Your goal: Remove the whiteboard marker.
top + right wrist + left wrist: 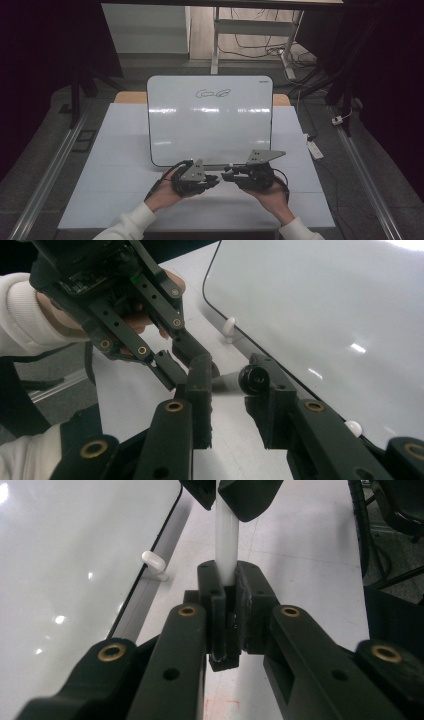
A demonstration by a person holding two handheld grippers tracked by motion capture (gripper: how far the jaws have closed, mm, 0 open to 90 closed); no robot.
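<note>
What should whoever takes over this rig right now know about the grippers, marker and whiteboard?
Left gripper: shut on the white marker, held just above the table in front of the whiteboard.
Right gripper: open, jaws on either side of the marker's black end, not yet clamped.
Done: a scribble is on the upright board.
Left: probably grip the black end; whether it is a cap to pull off is unclear.

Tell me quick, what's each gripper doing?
Left gripper: shut on the white marker.
Right gripper: open around the marker's black cap.
</note>
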